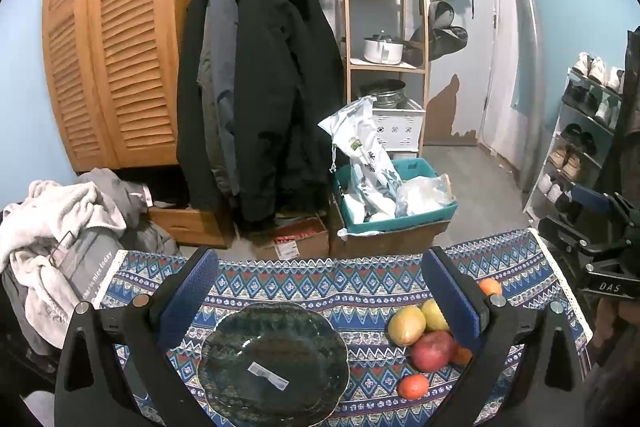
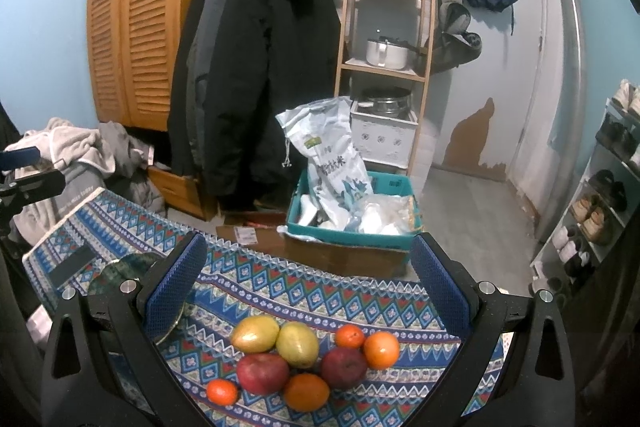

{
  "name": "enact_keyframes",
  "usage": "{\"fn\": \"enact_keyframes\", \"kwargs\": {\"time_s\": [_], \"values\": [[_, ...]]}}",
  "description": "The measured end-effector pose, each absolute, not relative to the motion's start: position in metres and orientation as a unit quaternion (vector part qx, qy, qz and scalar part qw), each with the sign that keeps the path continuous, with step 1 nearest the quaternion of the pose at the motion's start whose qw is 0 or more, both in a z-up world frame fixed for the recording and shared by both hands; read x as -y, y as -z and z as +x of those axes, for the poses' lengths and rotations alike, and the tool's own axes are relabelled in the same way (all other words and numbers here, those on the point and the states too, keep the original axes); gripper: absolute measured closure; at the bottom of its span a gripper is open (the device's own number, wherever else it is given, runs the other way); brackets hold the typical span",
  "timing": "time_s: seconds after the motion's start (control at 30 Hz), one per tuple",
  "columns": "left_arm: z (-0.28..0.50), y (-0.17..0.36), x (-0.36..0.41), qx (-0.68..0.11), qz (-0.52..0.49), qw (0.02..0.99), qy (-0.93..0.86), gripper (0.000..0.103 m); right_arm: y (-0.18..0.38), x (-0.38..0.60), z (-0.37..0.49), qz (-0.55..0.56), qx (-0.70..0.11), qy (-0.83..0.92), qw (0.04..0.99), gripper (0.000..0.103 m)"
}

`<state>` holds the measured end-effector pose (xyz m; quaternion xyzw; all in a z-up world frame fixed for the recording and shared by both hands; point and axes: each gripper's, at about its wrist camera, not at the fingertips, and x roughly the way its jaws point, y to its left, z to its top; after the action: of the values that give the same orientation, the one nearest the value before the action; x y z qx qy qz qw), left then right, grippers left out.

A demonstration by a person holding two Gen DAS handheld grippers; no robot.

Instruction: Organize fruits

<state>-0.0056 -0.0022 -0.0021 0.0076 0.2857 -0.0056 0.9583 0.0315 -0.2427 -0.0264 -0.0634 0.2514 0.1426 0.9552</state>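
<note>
A dark green glass plate (image 1: 276, 359) lies empty on the patterned cloth, between the fingers of my open left gripper (image 1: 320, 291). Its edge also shows in the right wrist view (image 2: 120, 273). To its right lies a pile of fruit: two yellow mangoes (image 2: 256, 333), two red apples (image 2: 262, 373) and several oranges (image 2: 306, 391). My open right gripper (image 2: 308, 279) hovers over the pile, empty. In the left wrist view a mango (image 1: 406, 325), an apple (image 1: 434, 349) and a small orange (image 1: 413, 386) show beside the right finger.
The blue patterned tablecloth (image 1: 360, 287) covers a small table. Beyond its far edge stand cardboard boxes and a teal crate (image 2: 352, 231) with bags. Hanging coats (image 1: 260, 87), a wooden shelf, a laundry heap at left and a shoe rack at right surround it.
</note>
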Motion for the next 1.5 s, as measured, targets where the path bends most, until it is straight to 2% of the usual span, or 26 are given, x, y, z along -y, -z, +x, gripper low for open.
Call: {"fn": "enact_keyframes", "kwargs": {"time_s": [1.5], "values": [[-0.0057, 0.0007, 0.0017, -0.293, -0.003, 0.956, 0.009, 0.001, 0.0218, 0.2366, 0.0314, -0.063, -0.248, -0.148, 0.955, 0.003]]}}
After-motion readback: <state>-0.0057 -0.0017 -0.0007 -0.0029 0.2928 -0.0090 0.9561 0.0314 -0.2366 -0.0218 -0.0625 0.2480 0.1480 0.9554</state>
